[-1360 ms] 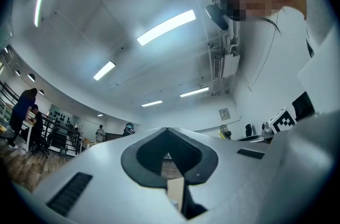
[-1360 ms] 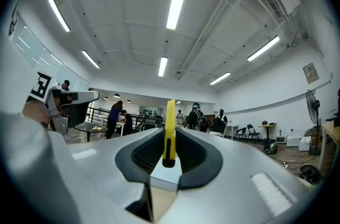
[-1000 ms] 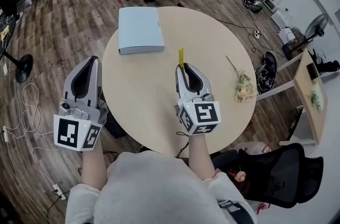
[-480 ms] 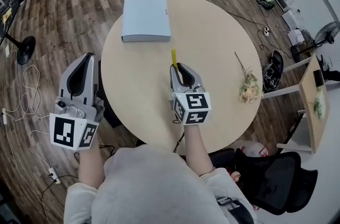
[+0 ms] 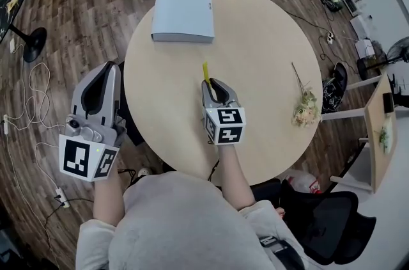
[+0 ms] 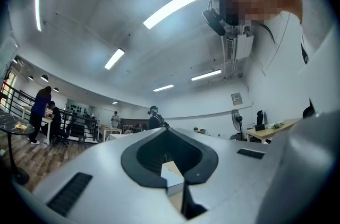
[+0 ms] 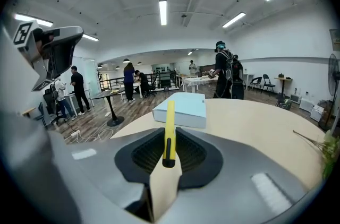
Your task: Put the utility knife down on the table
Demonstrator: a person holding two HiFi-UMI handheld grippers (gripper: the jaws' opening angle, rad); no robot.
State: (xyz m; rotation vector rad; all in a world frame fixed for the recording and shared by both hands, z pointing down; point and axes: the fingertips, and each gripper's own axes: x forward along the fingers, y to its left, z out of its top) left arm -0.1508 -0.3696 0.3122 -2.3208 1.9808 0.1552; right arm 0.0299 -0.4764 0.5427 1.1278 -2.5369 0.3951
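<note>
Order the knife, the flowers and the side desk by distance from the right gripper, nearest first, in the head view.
1. Knife, held in the right gripper.
2. Flowers, to its right on the table.
3. Desk, far right, beyond the table.

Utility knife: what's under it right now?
Only bare table shows under the utility knife, clamped in the right hand-held gripper. The gripper's body covers the knife's rear end in the head view; contact with the table can't be told.
</note>
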